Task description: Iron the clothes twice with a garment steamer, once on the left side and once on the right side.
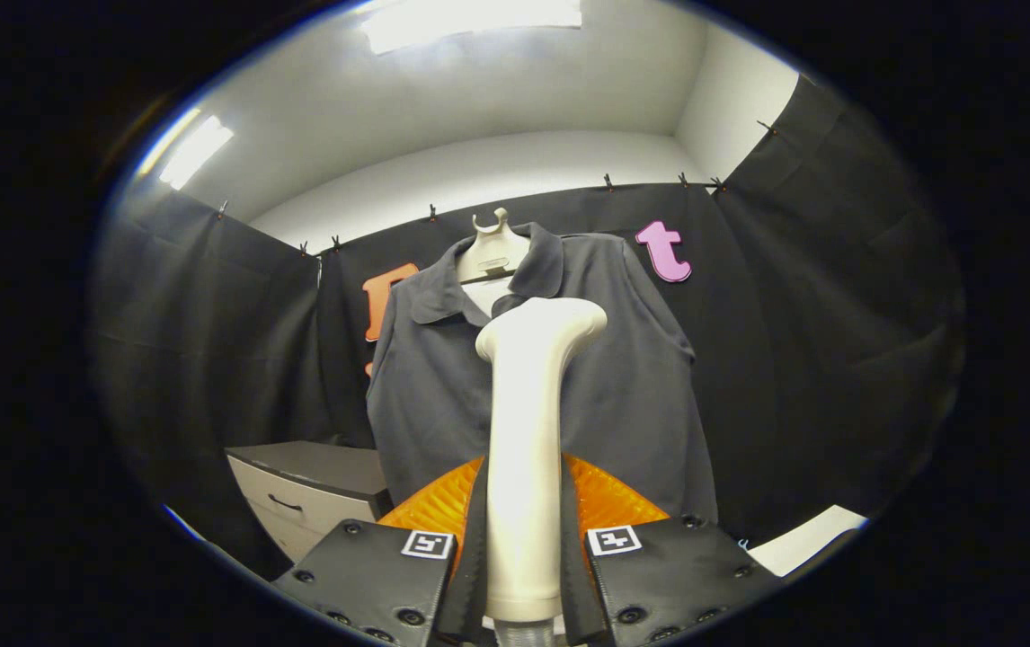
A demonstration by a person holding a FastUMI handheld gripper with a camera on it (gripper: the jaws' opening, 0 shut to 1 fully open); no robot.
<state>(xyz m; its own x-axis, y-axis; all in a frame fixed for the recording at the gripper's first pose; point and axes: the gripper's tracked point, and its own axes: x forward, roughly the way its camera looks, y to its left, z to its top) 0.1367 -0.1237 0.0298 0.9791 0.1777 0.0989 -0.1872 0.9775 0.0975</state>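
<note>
Closest to me, my gripper (524,548) has both fingers pressed against the handle of the garment steamer (528,449), one on each side, so the tongs are clamped on it. The steamer stands upright between the fingers, and its head bends toward the right at the top, just in front of the shirt's chest, below the collar; I cannot tell whether it touches the cloth.

Going from the left: a low cabinet (308,490) with a dark top and a pale drawer front sits at the left of the fingers, near the shirt's lower left hem. In the middle, beyond the fingers, the dark grey shirt (632,386) hangs on a pale mannequin bust (492,256), its collar open and its body falling straight down behind the steamer. To the right, just past the right finger, I see the corner of a white surface (807,539). Black cloth (830,314) makes the wall behind everything.
</note>
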